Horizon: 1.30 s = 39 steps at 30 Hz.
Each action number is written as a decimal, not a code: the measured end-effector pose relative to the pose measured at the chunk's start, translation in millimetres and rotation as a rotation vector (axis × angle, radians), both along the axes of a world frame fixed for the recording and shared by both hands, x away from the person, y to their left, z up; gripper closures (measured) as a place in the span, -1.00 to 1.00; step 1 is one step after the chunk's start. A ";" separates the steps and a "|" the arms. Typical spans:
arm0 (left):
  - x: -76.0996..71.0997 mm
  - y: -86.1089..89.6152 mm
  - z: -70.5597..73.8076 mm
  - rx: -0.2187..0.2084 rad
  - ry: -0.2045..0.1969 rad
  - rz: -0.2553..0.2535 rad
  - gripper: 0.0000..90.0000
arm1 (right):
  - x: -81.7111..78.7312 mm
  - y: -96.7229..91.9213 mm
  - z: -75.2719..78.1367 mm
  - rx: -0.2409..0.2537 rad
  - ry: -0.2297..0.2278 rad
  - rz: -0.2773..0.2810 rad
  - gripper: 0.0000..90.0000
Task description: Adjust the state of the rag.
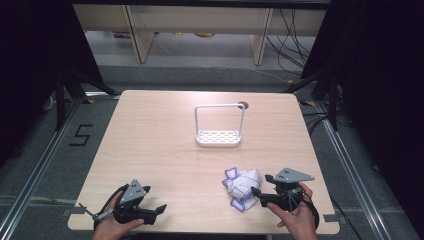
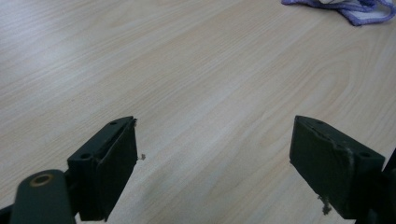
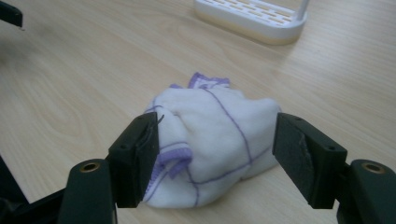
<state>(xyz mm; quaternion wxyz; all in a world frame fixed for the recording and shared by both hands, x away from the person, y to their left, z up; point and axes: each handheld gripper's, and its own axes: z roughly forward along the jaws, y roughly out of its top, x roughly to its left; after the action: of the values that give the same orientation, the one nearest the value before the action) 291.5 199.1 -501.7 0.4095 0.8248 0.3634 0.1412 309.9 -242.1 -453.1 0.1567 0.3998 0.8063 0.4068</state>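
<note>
A crumpled white cloth [image 1: 242, 186] with purple stitching lay near the front right of the bench [image 1: 150, 145], well short of the white rack [image 1: 218, 136]. The right tool [image 3: 212, 140] had its jaws spread either side of the bundle, the left pad brushing the hem, not yet pinching. The left tool [image 2: 215, 163] stood wide open over bare wood. The cloth looked light, soft and floppy (it would sag and unfold when lifted), so I judged a thick fold or bunched hem the best hold.
</note>
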 end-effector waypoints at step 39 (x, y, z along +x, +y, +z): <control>4.8 -7.5 -1.4 -0.007 0.011 -0.010 -0.67 | 3.5 24.8 36.2 -0.063 -0.142 0.197 0.91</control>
<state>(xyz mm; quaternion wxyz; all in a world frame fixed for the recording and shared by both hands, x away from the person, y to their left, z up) 296.3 191.6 -503.1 0.4112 0.8259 0.3621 0.1333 313.4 -217.3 -416.9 0.1851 0.2836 0.8411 0.4219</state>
